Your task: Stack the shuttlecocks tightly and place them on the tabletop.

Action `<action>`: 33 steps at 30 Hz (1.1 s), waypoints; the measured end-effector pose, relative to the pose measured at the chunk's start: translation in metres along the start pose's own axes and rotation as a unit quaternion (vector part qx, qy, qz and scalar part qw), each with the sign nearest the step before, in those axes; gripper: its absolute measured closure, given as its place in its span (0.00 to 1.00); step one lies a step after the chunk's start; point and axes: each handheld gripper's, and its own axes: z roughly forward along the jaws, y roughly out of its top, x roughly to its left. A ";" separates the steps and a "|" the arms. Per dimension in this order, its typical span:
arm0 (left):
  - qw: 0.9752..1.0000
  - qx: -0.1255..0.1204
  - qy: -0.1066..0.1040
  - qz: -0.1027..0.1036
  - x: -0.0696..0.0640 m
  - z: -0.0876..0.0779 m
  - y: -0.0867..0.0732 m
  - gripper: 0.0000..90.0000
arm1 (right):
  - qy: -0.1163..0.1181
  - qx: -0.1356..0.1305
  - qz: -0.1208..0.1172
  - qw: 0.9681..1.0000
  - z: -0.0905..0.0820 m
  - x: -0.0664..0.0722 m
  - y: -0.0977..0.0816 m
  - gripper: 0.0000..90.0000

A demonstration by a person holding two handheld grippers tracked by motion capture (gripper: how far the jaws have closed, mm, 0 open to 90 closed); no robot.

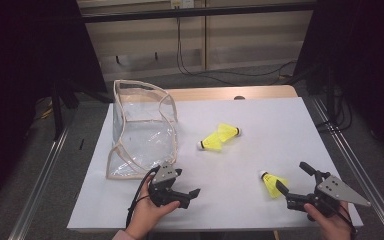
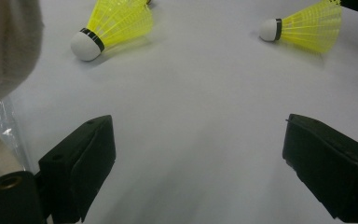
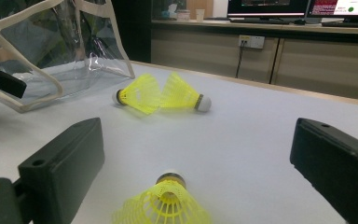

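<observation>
My right gripper (image 1: pixel 291 183) is wide open, and one yellow shuttlecock (image 1: pixel 273 181) lies on the white table (image 1: pixel 260 125) between its jaws. My left gripper (image 1: pixel 187 183) is open too, holding nothing. Two more shuttlecocks (image 1: pixel 220 137) lie touching in the middle. A clear plastic bag (image 1: pixel 141 130) stands just beside my left gripper.
</observation>
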 end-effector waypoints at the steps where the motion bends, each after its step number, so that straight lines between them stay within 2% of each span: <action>1: 1.000 0.000 -0.003 0.001 0.000 0.000 0.000 0.10 | -0.001 0.000 0.000 1.000 0.000 0.000 0.000 0.03; 2: 1.000 0.003 -0.001 0.006 0.001 -0.001 0.000 0.10 | 0.000 0.000 0.001 1.000 0.000 0.000 0.000 0.03; 6: 1.000 0.008 -0.003 0.006 0.002 -0.004 -0.001 0.10 | -0.002 0.001 0.000 1.000 0.000 0.000 0.000 0.03; 7: 1.000 0.001 -0.006 0.002 0.002 -0.005 -0.002 0.10 | -0.002 0.001 0.000 1.000 0.000 0.000 0.000 0.03; 9: 1.000 0.008 -0.005 0.006 0.002 -0.008 -0.002 0.11 | -0.002 0.001 0.000 1.000 0.000 0.000 0.000 0.03; 21: 1.000 -0.003 -0.012 0.001 0.004 -0.018 -0.008 0.10 | -0.003 0.001 0.000 1.000 0.000 0.000 0.000 0.03; 24: 1.000 0.002 -0.013 0.007 0.006 -0.022 -0.009 0.10 | -0.003 0.002 -0.001 1.000 0.000 0.000 0.000 0.03; 33: 1.000 -0.003 -0.006 0.003 0.010 -0.032 -0.014 0.08 | -0.001 0.002 -0.002 1.000 0.000 0.001 0.000 0.03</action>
